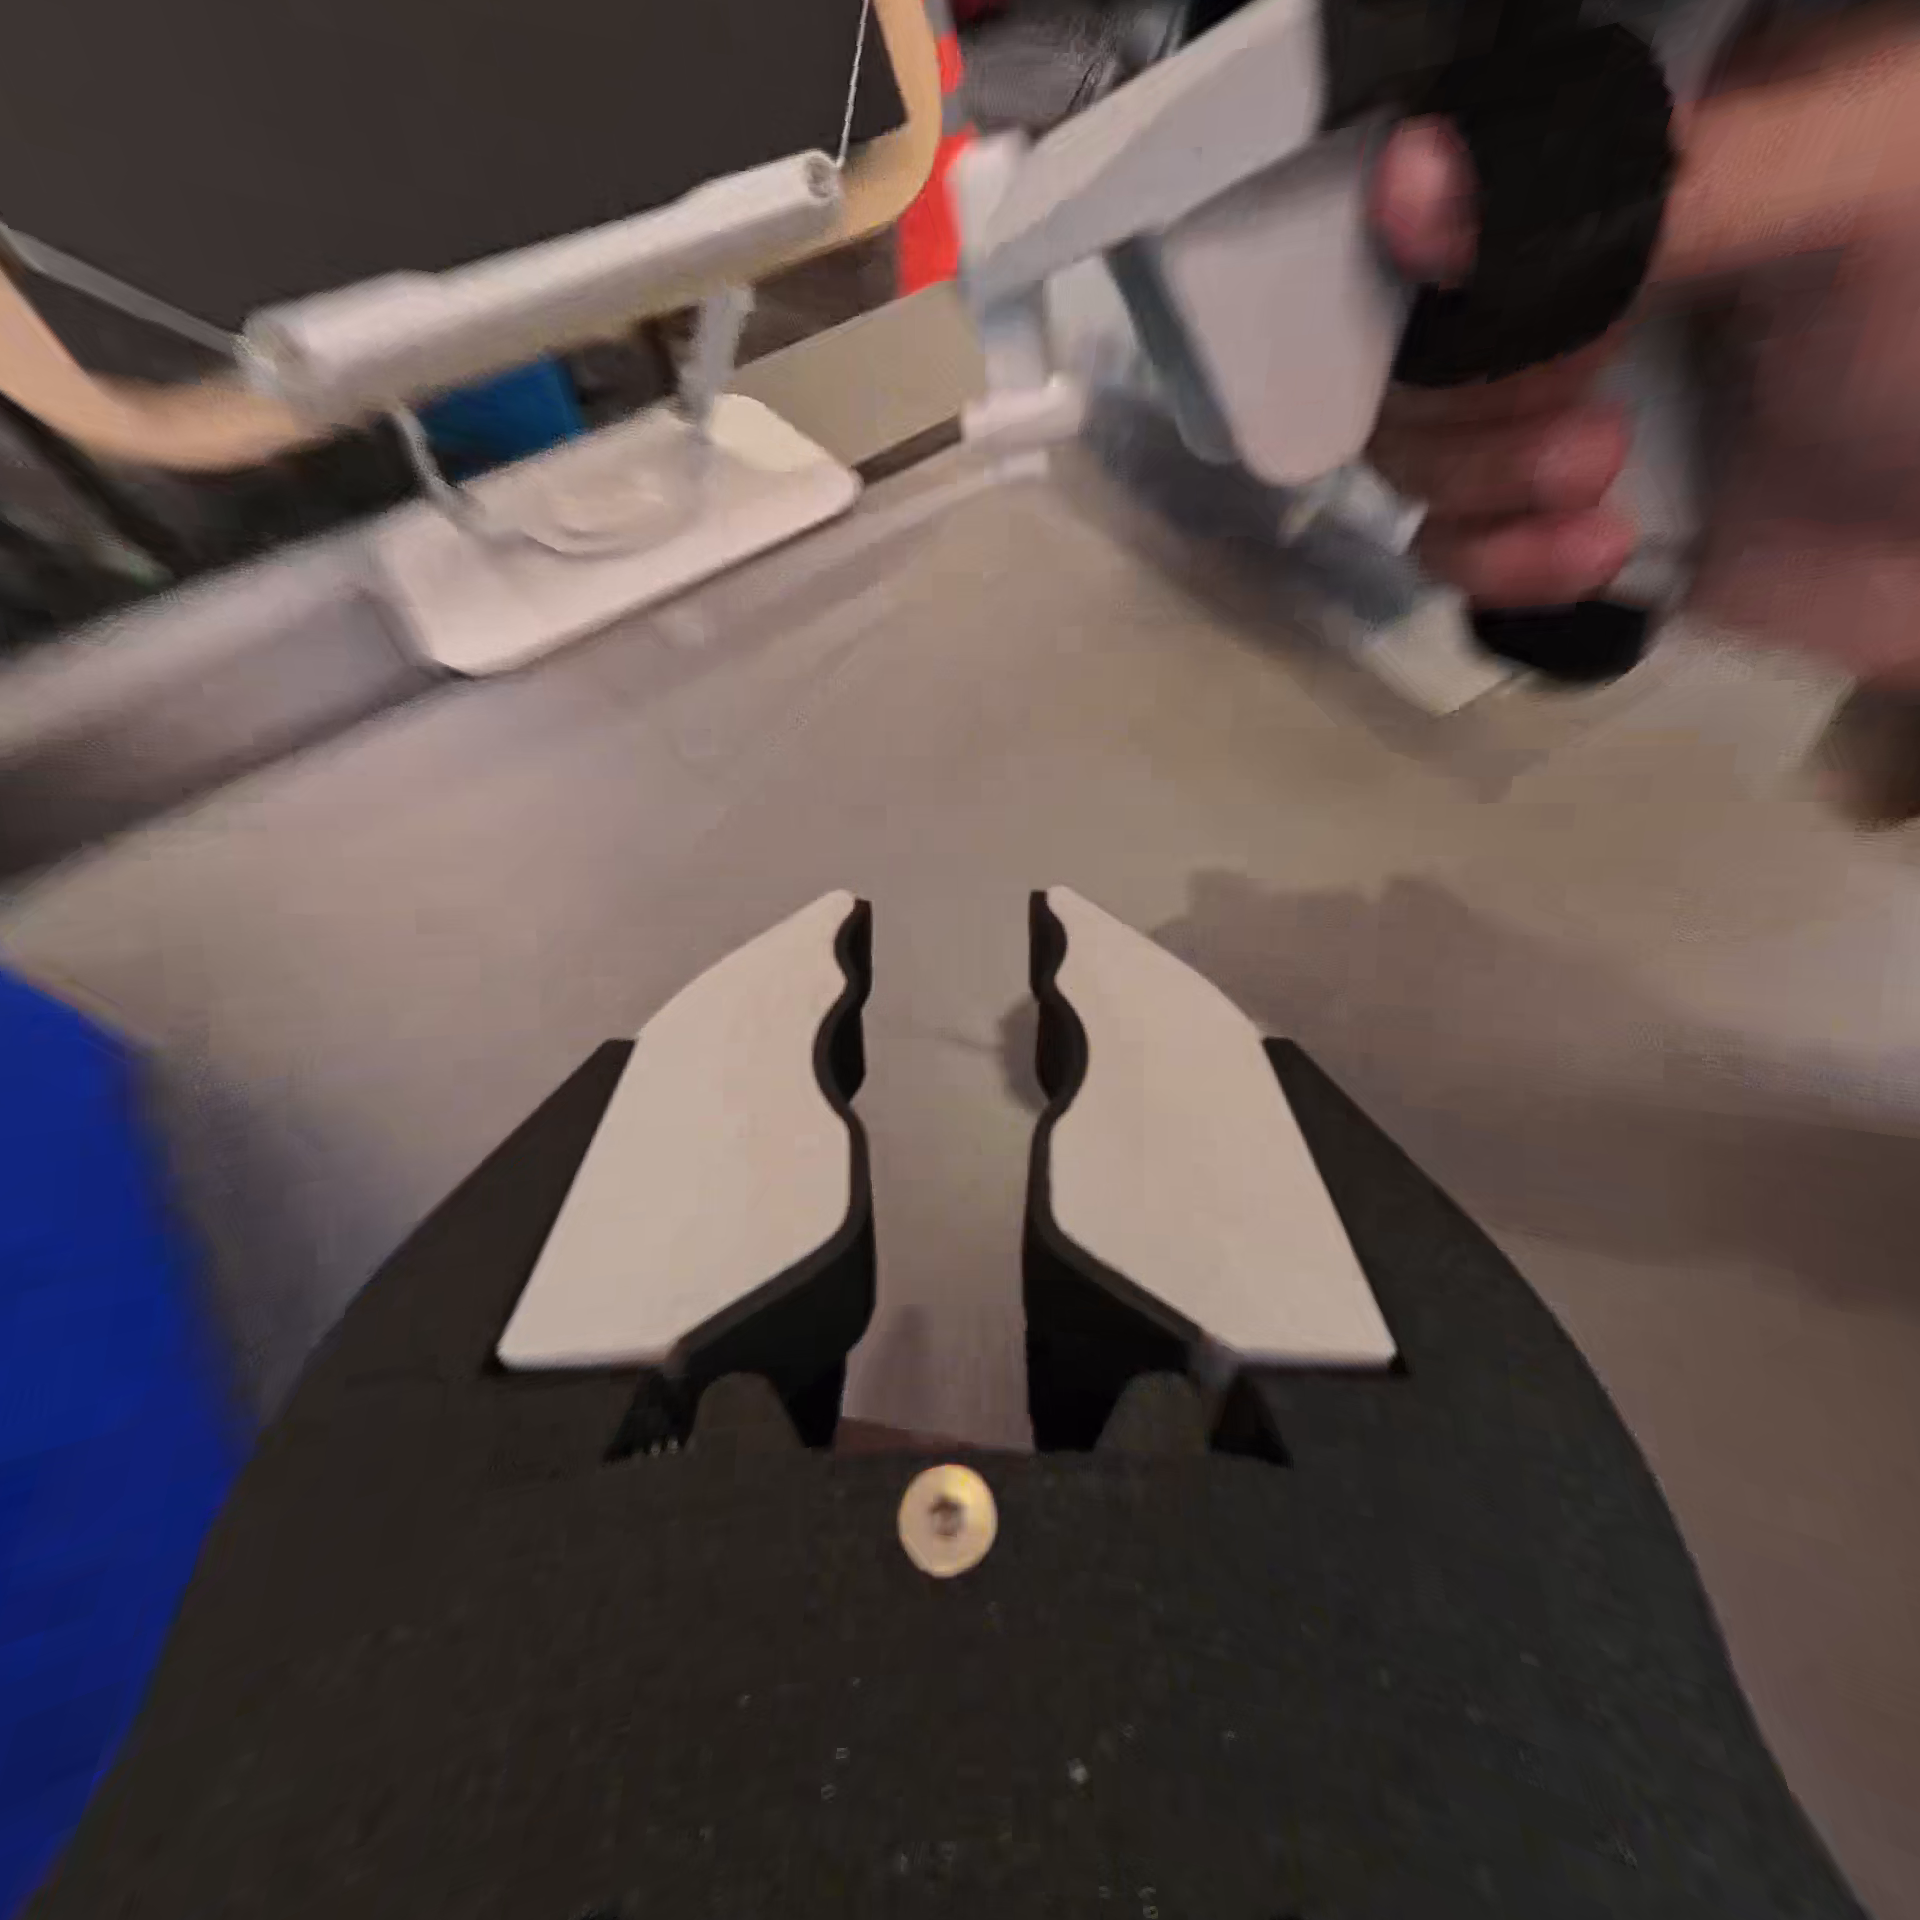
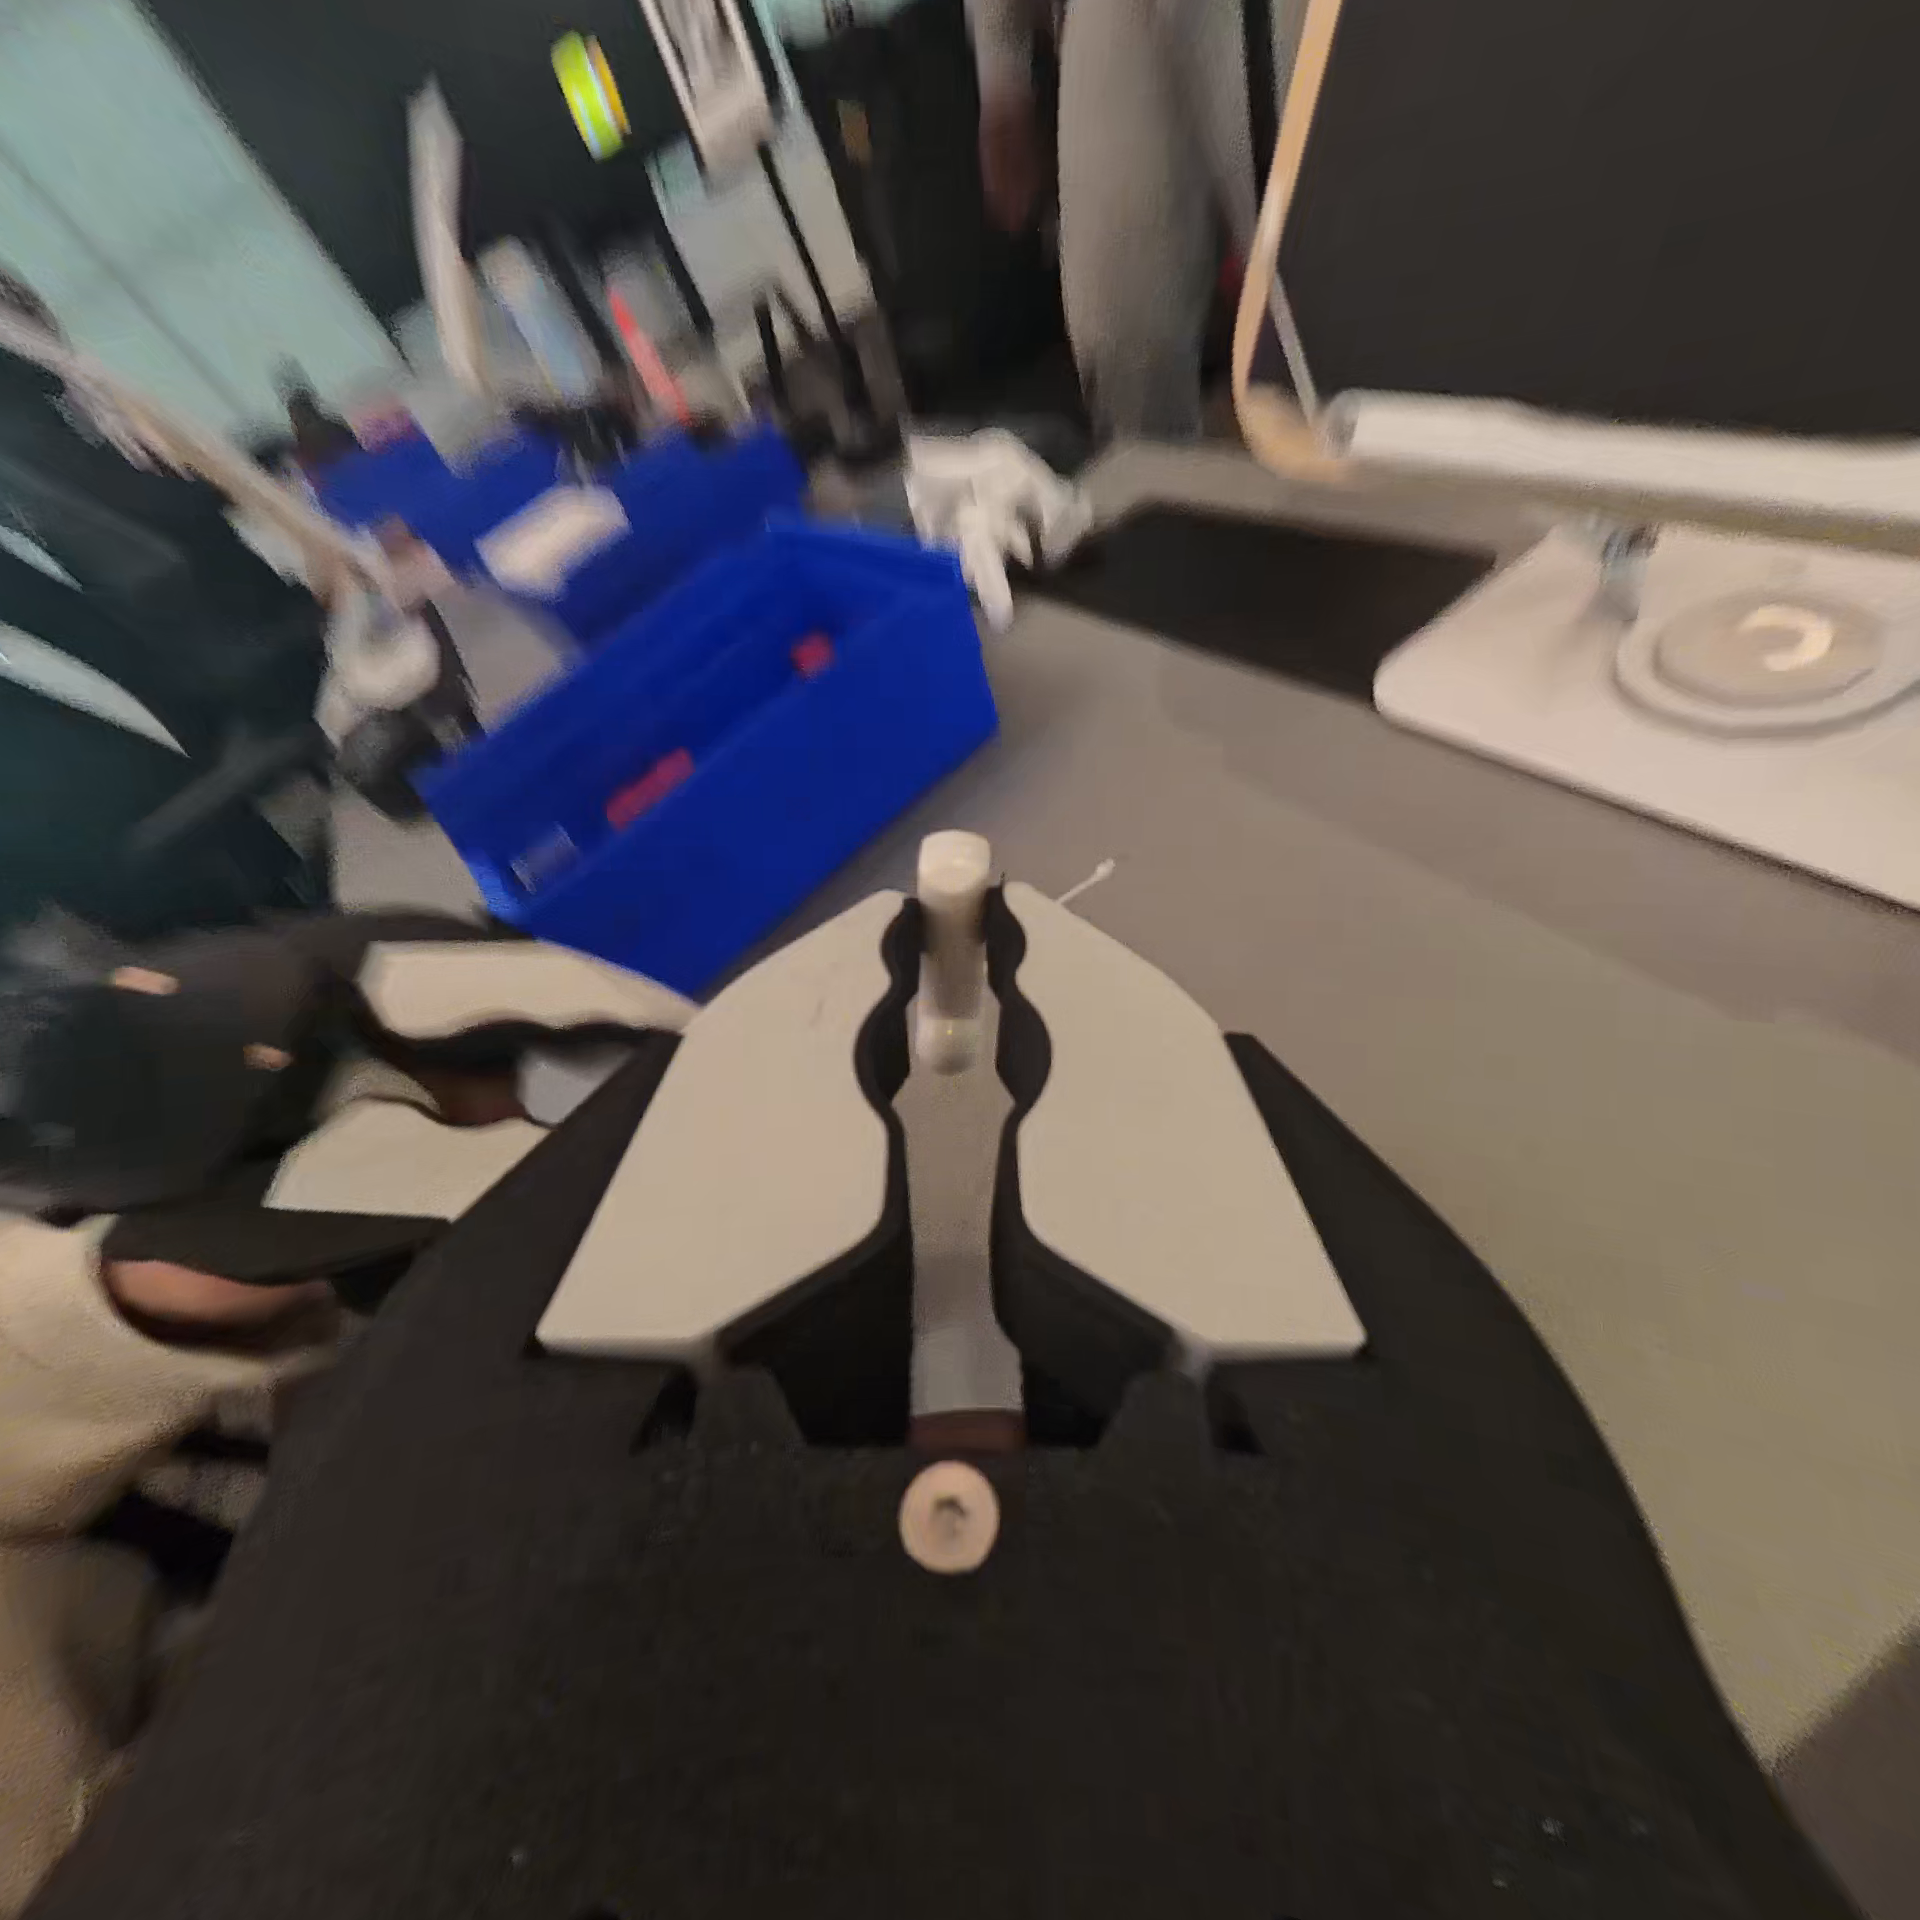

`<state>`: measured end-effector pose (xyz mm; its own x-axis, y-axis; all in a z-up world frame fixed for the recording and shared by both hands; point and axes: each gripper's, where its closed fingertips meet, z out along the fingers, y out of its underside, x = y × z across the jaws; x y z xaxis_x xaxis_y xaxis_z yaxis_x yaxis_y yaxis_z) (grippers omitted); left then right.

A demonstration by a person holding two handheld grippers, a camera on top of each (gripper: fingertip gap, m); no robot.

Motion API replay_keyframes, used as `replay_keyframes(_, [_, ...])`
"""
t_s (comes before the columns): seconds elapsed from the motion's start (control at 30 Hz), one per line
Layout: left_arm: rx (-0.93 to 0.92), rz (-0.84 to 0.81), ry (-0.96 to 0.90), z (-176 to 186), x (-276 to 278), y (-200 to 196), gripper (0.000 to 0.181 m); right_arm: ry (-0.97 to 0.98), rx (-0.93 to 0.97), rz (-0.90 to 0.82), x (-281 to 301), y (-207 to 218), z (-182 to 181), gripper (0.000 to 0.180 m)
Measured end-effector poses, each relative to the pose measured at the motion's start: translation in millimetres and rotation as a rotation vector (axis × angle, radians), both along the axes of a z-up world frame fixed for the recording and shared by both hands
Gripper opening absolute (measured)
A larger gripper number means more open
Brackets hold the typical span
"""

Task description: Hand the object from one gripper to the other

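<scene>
In the right wrist view my right gripper (image 2: 951, 904) is shut on a small white cylinder (image 2: 951, 940), which stands upright between the fingertips above the grey table (image 2: 1351, 1091). My left gripper (image 2: 582, 1060) shows blurred just to its left, with its jaws apart. In the left wrist view my left gripper (image 1: 948, 914) is open and empty over the grey table (image 1: 935, 727). A hand (image 1: 1507, 488) holds the right gripper, blurred, at the upper right; the cylinder cannot be made out there.
A blue bin (image 2: 748, 727) with red items stands on the table ahead-left of the right gripper; a blue blur (image 1: 83, 1351) fills the left wrist view's left edge. A white monitor stand base (image 1: 623, 540) (image 2: 1662, 707) sits at the table's back under a dark screen.
</scene>
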<state>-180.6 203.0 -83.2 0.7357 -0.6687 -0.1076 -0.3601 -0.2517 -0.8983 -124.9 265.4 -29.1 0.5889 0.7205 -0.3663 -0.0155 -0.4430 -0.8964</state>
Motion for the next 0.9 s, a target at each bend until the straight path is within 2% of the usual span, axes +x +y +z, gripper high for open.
replay_keyframes(0.07, [-0.145, -0.023, -0.338, -1, 8, -10, 0.028, 0.268, 0.111, -0.029, 13, -13, 22, 0.012])
replay_keyframes(0.13, [-0.266, -0.066, -0.614, 10, 15, -13, 0.037, 0.519, 0.156, -0.017, 18, -33, 34, 0.011])
replay_keyframes(0.2, [-0.313, -0.112, -0.792, 25, 17, -9, 0.039, 0.702, 0.144, -0.004, 18, -53, 34, 0.012])
replay_keyframes(0.27, [-0.341, -0.181, -0.944, 40, 19, -7, 0.038, 0.819, 0.124, -0.068, 23, -60, 21, 0.011])
replay_keyframes(0.33, [-0.370, -0.217, -1.044, 46, 20, -5, 0.038, 0.938, 0.034, -0.054, 22, -63, 9, 0.011])
replay_keyframes(0.4, [-0.379, -0.226, -1.106, 48, 19, -2, 0.036, 0.993, -0.037, 0.000, 15, -66, 4, 0.011])
replay_keyframes(0.57, [-0.398, -0.236, -1.148, 48, 14, 2, 0.031, 0.980, -0.063, 0.058, 0, -72, -1, 0.012])
replay_keyframes(0.6, [-0.399, -0.230, -1.155, 48, 12, 3, 0.028, 0.976, -0.072, 0.062, -3, -72, -3, 0.011])
replay_keyframes(0.67, [-0.403, -0.184, -1.143, 42, 9, 8, 0.008, 0.961, -0.092, 0.080, -9, -74, -7, 0.012])
replay_keyframes(0.73, [-0.411, -0.185, -1.152, 42, 8, 9, 0.001, 0.934, -0.126, 0.094, -17, -74, -14, 0.011])
replay_keyframes(0.9, [-0.493, -0.260, -1.121, 37, 5, 3, 0.001, 0.860, -0.207, 0.081, -28, -73, -30, 0.012])
